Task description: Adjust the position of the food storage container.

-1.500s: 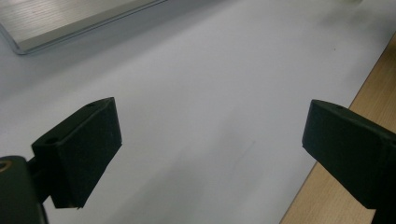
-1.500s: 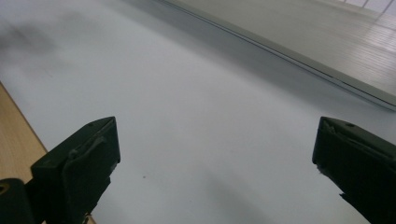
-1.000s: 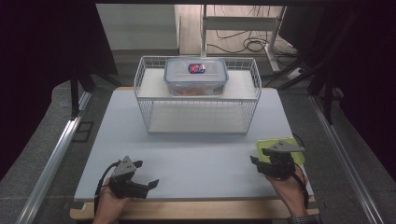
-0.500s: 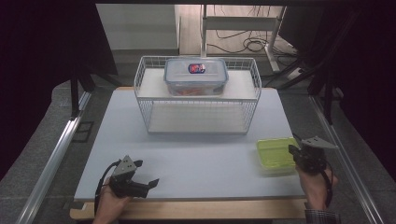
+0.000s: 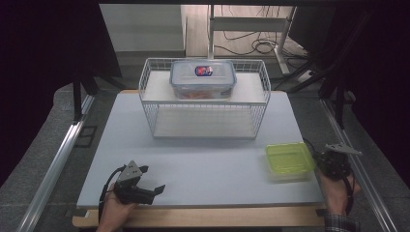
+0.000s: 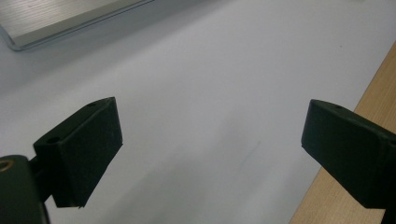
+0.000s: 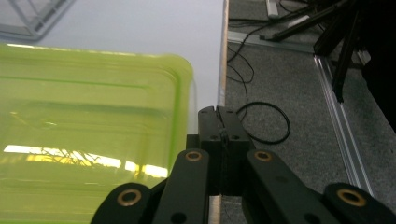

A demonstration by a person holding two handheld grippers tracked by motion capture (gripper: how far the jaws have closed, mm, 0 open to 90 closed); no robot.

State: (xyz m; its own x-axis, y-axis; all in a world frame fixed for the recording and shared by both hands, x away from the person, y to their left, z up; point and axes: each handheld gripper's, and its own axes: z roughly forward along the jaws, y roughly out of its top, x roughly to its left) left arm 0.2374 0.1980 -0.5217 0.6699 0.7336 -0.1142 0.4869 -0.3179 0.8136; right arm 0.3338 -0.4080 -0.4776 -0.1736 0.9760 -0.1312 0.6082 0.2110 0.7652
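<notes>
A shallow translucent green container [image 5: 289, 161] lies on the white tabletop [image 5: 203, 164] near its right edge. My right gripper [image 5: 324, 157] is just to its right, beyond the table's edge, with a hand below it. In the right gripper view its jaws [image 7: 219, 112] are pressed together with nothing between them, and the green container [image 7: 88, 121] lies to their left, apart from them. My left gripper [image 5: 155, 192] rests at the front left of the table. Its jaws [image 6: 210, 140] stand wide apart over bare tabletop.
A white wire basket rack [image 5: 203, 113] stands at the back middle, with a clear lidded food box [image 5: 203, 79] on its top shelf. A wooden strip [image 5: 203, 217] runs along the front edge. Grey floor with a loose black cable [image 7: 264, 123] lies right of the table.
My right gripper has moved right, from over the green container to beyond the table's right edge, leaving the container on the table. The left gripper has kept still.
</notes>
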